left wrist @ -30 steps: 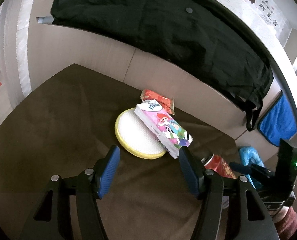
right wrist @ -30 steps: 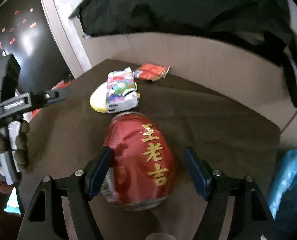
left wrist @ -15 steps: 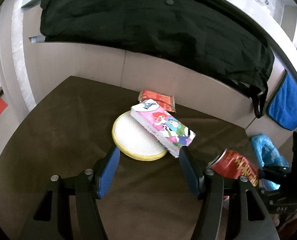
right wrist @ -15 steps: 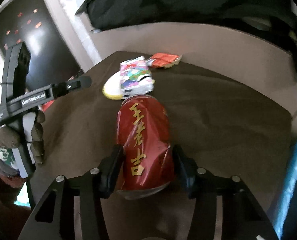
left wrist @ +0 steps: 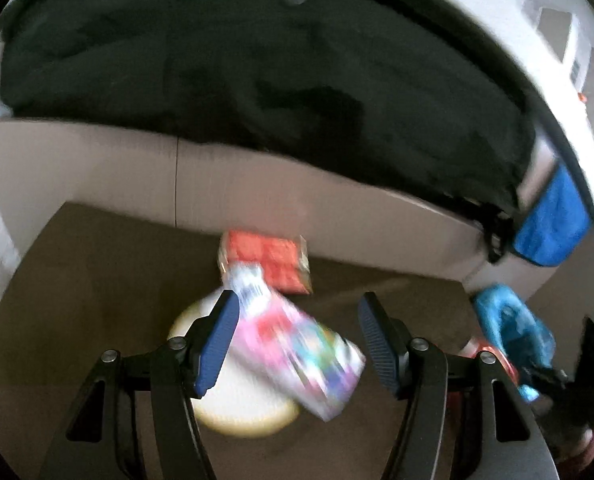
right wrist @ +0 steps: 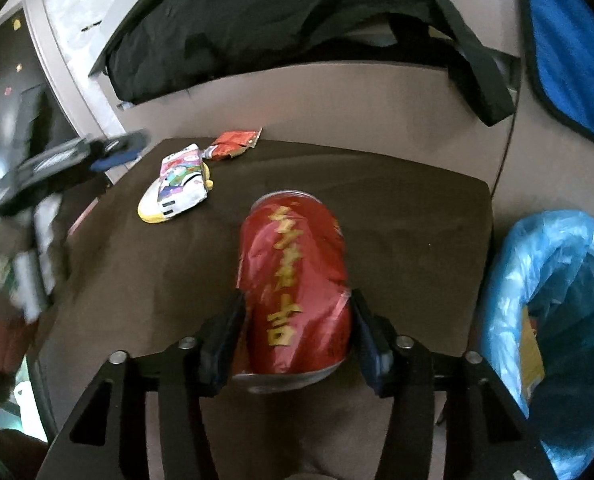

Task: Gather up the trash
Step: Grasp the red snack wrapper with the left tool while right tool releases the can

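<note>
My right gripper [right wrist: 297,332] grips a dented red drink can [right wrist: 297,280] with gold characters, pads on both its sides; the jaws are opening slightly with the can still between them. The can hangs above the brown table [right wrist: 417,208], left of a bin lined with a blue bag [right wrist: 557,300]. My left gripper [left wrist: 297,340] is open over a colourful tissue pack [left wrist: 297,356], blurred, which lies partly on a yellow round pad [left wrist: 237,404]. The left pad overlaps the pack's edge and the right pad stands clear. A red snack wrapper [left wrist: 273,260] lies just beyond.
A beige wall panel [right wrist: 337,100] borders the table's far edge, with a black garment [right wrist: 257,20] draped over it and a blue cloth [right wrist: 569,40] at the right. The person's hand holds the left gripper at the table's left side.
The right jaws came in around the red can and took hold of it, and the bin came into view on the right. The left gripper advanced until the tissue pack lay between its fingers.
</note>
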Tool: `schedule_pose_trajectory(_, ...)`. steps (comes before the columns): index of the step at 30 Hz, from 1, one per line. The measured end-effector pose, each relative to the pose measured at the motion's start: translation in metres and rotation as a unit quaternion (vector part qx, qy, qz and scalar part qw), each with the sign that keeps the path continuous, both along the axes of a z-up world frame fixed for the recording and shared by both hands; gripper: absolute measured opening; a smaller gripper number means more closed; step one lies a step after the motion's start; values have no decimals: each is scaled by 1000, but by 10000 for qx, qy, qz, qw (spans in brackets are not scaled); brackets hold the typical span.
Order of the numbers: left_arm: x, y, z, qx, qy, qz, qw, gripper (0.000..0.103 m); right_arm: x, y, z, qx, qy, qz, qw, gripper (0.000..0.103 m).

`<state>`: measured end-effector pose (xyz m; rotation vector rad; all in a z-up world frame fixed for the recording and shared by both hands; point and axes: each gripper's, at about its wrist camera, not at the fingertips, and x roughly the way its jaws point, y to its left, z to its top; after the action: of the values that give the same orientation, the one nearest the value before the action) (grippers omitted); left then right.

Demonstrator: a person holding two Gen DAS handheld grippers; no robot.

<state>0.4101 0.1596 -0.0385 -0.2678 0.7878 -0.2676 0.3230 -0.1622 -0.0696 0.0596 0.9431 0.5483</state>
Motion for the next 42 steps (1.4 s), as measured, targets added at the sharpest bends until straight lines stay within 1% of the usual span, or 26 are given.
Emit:
schedule_pose_trajectory(1,18,3,-5,-40,161,-32,9999,63,-1,0,0,30,-34,-14,10000,63)
schedule_pose_trajectory(5,80,17,-33,-180,870,75,9960,63,-6,3,1,48,-141,-25,9999,64)
schedule_pose_trajectory(8,109,19,-53,-229,1224,26,9922,63,-8,4,0,-33,-188,-42,9998,64)
schedule_pose_trajectory(9,116,20,-59,-177,1347,69,9907,63,-8,3,0,-49,-195,-48,9998,64)
schedule_pose_trajectory(10,119,19,-60,-131,1302,66,9914,63,-9,2,1,-60,-207,-60,9998,64)
schedule_pose_trajectory(11,120,17,-60,-82,1275,10,9918,63,-10,1,1,-62,-223,-79,9997,64)
schedule_pose_trajectory(12,121,13,-60,-73,1347,-87,9908,63,-11,-1,2,-55,-233,-89,9997,64)
schedule_pose_trajectory(14,113,2,-60,-108,1400,-382,9894,63,-12,-5,2,-27,-245,-121,9996,65)
schedule_pose_trajectory(15,108,-4,-59,-49,1384,-509,9891,63,-12,-5,2,-8,-248,-137,9996,66)
schedule_pose_trajectory(18,81,-26,-57,292,1352,-918,9861,63,-11,-9,0,73,-222,-219,9995,67)
schedule_pose_trajectory(20,66,-32,-56,241,1411,-1054,9841,63,-10,-10,-1,109,-186,-253,9994,67)
schedule_pose_trajectory(21,55,-35,-55,127,1474,-1163,9821,63,-11,-10,0,115,-189,-253,9994,67)
schedule_pose_trajectory(24,36,-44,-51,-46,1621,-1434,9763,63,-14,-11,2,124,-251,-243,9993,68)
schedule_pose_trajectory(26,22,-47,-45,-62,1575,-1591,9746,63,-16,-13,3,168,-285,-252,9991,70)
schedule_pose_trajectory(28,16,-50,-28,86,1255,-1647,9783,64,-17,-15,5,212,-314,-267,9989,70)
schedule_pose_trajectory(30,21,-50,-14,418,801,-1611,9828,67,-19,-16,6,239,-336,-267,9988,70)
schedule_pose_trajectory(31,27,-50,-9,650,569,-1623,9830,68,-20,-16,7,239,-349,-268,9987,70)
schedule_pose_trajectory(32,35,-50,-7,876,408,-1690,9809,71,-21,-16,7,235,-361,-266,9987,70)
schedule_pose_trajectory(34,58,-49,-12,1214,262,-1877,9743,71,-22,-16,8,216,-371,-259,9987,70)
schedule_pose_trajectory(35,67,-48,-16,1352,225,-1986,9705,71,-24,-16,9,196,-377,-267,9987,70)
schedule_pose_trajectory(36,78,-49,-22,1569,249,-2108,9645,71,-24,-16,9,185,-378,-272,9987,70)
schedule_pose_trajectory(37,84,-55,-32,1710,289,-2144,9612,71,-25,-16,10,169,-381,-279,9987,70)
schedule_pose_trajectory(38,92,-55,-37,1778,355,-2181,9589,71,-27,-16,11,146,-391,-284,9987,70)
schedule_pose_trajectory(39,101,-55,-44,1782,519,-2237,9568,71,-27,-17,12,124,-404,-290,9987,70)
schedule_pose_trajectory(40,106,-55,-48,1788,615,-2238,9561,72,-28,-17,12,90,-424,-295,9986,70)
schedule_pose_trajectory(42,114,-53,-52,1654,665,-2223,9585,75,-28,-18,14,39,-444,-309,9985,70)
